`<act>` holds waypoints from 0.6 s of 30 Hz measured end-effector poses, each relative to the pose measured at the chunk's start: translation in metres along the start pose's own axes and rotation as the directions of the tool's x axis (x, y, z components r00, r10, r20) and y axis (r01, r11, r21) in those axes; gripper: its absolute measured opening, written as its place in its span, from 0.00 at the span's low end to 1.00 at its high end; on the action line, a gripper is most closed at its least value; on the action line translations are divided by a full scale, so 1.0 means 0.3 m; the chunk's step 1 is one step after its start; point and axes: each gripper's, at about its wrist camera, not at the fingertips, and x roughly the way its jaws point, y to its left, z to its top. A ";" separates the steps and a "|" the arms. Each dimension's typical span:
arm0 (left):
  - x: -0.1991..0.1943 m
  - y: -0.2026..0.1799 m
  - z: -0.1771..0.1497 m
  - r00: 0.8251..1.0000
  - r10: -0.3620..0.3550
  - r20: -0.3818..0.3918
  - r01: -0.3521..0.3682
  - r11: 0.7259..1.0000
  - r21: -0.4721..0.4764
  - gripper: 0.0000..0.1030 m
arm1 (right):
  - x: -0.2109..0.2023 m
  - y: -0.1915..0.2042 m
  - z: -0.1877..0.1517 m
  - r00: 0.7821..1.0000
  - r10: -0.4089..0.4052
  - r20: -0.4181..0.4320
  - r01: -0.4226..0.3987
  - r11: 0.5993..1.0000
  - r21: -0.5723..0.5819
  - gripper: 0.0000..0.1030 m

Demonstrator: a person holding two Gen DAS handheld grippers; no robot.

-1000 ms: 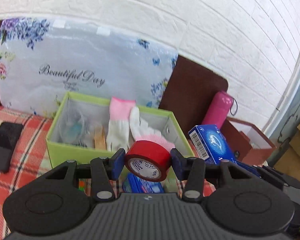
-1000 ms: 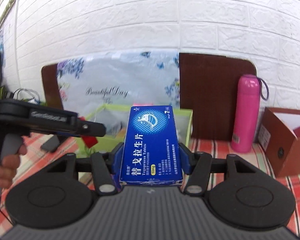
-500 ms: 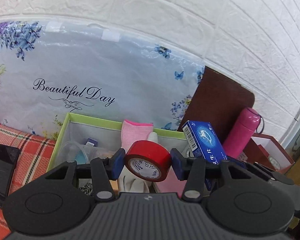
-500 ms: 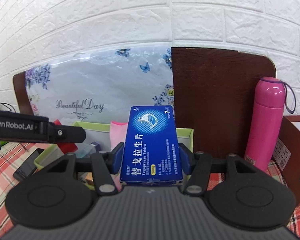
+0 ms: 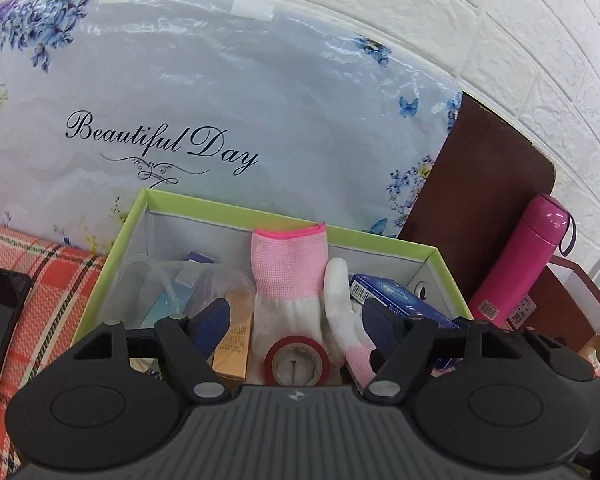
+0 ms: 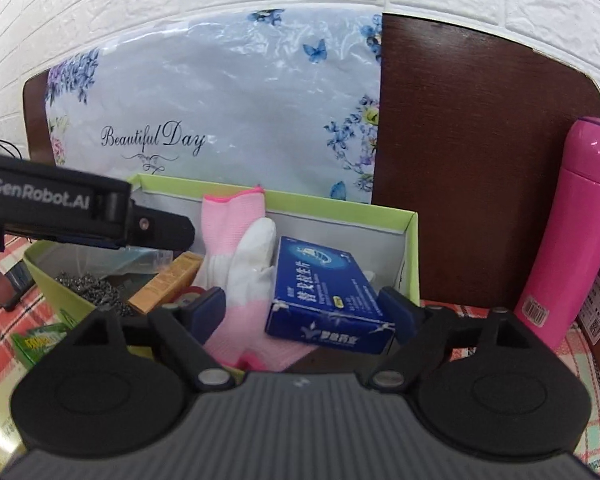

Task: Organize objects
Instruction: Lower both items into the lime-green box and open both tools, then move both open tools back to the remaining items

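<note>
Inside one green box [image 5: 112, 256], one red tape roll [image 5: 297, 365], one blue carton [image 6: 324, 300], one glove [image 5: 290, 276]

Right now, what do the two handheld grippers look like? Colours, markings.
Both match: left gripper and right gripper have black linkage arms, round side plates, a ribbed grey body and dark blue finger pads. The left's side reads GenRobot.AI in white.

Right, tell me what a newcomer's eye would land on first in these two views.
The lime-green cardboard storage box fills the middle, with a pink-and-white knitted glove draped upright inside it. Below the opening left claw a red roll of tape lies in the box, and a blue medicine carton lies tilted between the opening right claw's pads. A bright pink flask stands right of the box.
</note>
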 end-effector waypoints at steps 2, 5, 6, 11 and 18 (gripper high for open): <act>-0.022 -0.003 -0.001 1.000 0.001 0.004 -0.001 1.000 -0.002 0.74 | -0.030 -0.008 0.014 1.000 -0.003 0.022 0.003 1.000 0.008 0.84; -0.074 -0.018 0.001 1.000 0.006 0.019 -0.006 1.000 0.013 0.74 | -0.089 -0.013 0.032 0.997 -0.027 0.066 0.027 1.000 0.005 0.90; -0.091 -0.029 0.004 1.000 0.016 0.018 -0.016 1.000 0.018 0.74 | -0.114 -0.014 0.035 0.996 -0.033 0.080 0.033 0.999 0.002 0.91; -0.189 -0.069 -0.014 0.998 0.056 0.001 -0.056 0.998 0.017 0.74 | -0.259 -0.024 0.025 0.990 -0.051 0.132 0.047 0.998 0.031 0.99; -0.316 -0.123 -0.106 0.996 0.087 0.007 -0.087 0.996 0.033 0.75 | -0.445 -0.039 -0.046 0.989 -0.051 0.142 0.039 0.995 0.092 1.00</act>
